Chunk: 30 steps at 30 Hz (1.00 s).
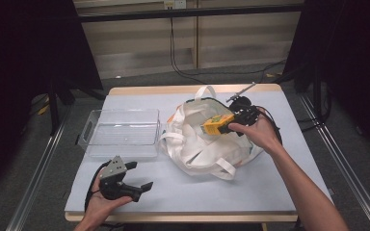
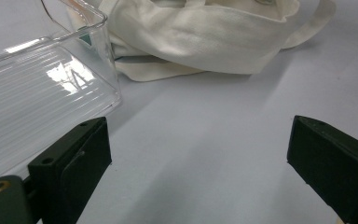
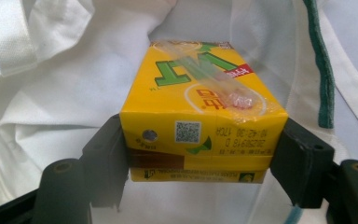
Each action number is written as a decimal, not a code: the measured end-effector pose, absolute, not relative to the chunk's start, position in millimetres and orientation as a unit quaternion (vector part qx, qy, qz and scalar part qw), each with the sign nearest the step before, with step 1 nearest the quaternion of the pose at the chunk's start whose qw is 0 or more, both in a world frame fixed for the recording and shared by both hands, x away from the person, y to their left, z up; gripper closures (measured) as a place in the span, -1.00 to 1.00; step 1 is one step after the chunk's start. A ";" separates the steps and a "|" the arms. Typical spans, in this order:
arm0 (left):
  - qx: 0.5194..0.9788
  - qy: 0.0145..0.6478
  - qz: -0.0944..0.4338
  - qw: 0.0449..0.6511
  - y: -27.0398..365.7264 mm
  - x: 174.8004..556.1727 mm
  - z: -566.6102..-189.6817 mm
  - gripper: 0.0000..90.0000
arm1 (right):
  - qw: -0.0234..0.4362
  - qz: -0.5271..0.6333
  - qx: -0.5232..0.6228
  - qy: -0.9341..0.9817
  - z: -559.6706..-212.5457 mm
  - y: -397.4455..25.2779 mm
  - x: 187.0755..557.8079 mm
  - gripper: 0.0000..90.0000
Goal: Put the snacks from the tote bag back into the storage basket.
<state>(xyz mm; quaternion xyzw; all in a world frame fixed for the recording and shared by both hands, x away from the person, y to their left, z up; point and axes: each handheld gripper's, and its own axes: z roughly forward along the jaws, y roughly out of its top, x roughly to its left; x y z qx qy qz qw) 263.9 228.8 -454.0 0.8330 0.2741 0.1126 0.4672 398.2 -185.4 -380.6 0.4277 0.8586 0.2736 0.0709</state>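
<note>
Right gripper [image 1: 235, 122] grasping a yellow cardboard juice carton [image 1: 218, 124] above a crumpled white cloth tote bag [image 1: 207, 144].

In the right gripper view the black jaws press on both sides of the carton [image 3: 204, 116], which lies flat with a wrapped clear straw on its upper face and the bag's [image 3: 74, 84] white fabric spread beneath it. The bag sits at the middle of the pale blue table [image 1: 270, 187], right of a clear rectangular plastic tray [image 1: 120, 132]. The left gripper [image 1: 137, 178] rests at the near left of the table, jaws released and spread wide, near the tray's [image 2: 37, 93] corner and apart from the bag [image 2: 200, 37].
</note>
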 end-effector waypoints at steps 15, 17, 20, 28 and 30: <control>0.832 0.275 0.109 0.469 228.3 263.0 -454.0 -0.87 | 0.020 0.157 0.405 0.900 -369.9 -154.6 432.6 -0.38; 0.832 0.275 0.108 0.469 228.5 263.0 -454.0 -0.87 | 0.020 0.145 0.403 0.903 -368.9 -152.2 436.3 -0.38; 0.833 0.275 0.108 0.469 228.4 263.1 -454.0 -0.87 | 0.016 0.134 0.398 0.908 -368.2 -149.5 440.7 -0.38; 0.835 0.271 0.112 0.466 228.5 263.8 -453.9 -0.87 | 0.007 0.090 0.389 0.917 -358.0 -137.0 451.4 -0.38; 0.835 0.269 0.111 0.467 228.4 263.9 -453.8 -0.87 | 0.001 0.085 0.390 0.917 -357.4 -134.8 453.2 -0.38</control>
